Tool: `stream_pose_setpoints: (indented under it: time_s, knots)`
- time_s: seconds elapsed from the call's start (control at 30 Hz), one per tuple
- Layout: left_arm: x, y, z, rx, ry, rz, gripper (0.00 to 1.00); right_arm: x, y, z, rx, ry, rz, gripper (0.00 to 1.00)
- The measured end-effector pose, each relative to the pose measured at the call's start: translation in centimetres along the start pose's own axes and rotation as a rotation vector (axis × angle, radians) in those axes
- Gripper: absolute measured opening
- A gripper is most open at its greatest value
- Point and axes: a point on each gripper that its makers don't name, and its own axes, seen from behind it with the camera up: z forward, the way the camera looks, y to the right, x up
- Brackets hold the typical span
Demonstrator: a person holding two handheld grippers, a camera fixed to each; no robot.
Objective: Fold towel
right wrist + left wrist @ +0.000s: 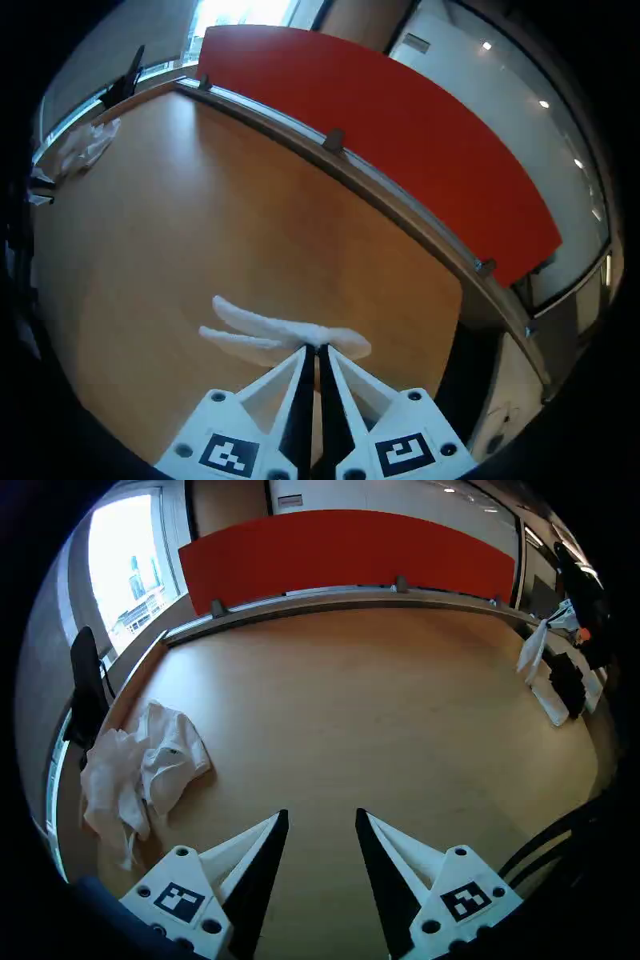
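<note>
Right hand-held gripper (pixel 318 352) clamped on limp white towel (pixel 280 330) over smooth wooden bench (pixel 160 224). Left hand-held gripper (pixel 320 820) apart; crumpled white cloth (pixel 144 768) left.

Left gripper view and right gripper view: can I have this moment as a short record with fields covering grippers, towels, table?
left gripper: open, holding nothing, over bare table
right gripper: shut on the towel
towel: white, bunched at the fingertips
pile of cloths: white, crumpled, near the table's edge
divider: red, upright along the far edge
</note>
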Motion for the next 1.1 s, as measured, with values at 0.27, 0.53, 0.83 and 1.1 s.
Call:
stream_pose_setpoints:
  time_s: [0.27,0.53,0.83,1.1]
  knots:
    - [0.5,0.5,0.1,-0.005,0.002,0.01,0.61,-0.8,0.7,-0.4,-0.005,-0.006,0.007,0.04]
    - [0.9,0.9,0.0,-0.01,0.007,0.018,0.61,-2.9,1.1,-1.6,-0.014,-0.018,0.027,0.04]
    - [1.3,1.8,-0.1,-0.025,0.014,0.034,0.61,-7.5,0.7,-3.1,-0.014,-0.055,0.071,0.04]
    - [1.0,2.5,-0.4,-0.035,0.013,0.048,0.61,-11.9,0.2,-3.3,-0.019,-0.1,0.117,0.04]
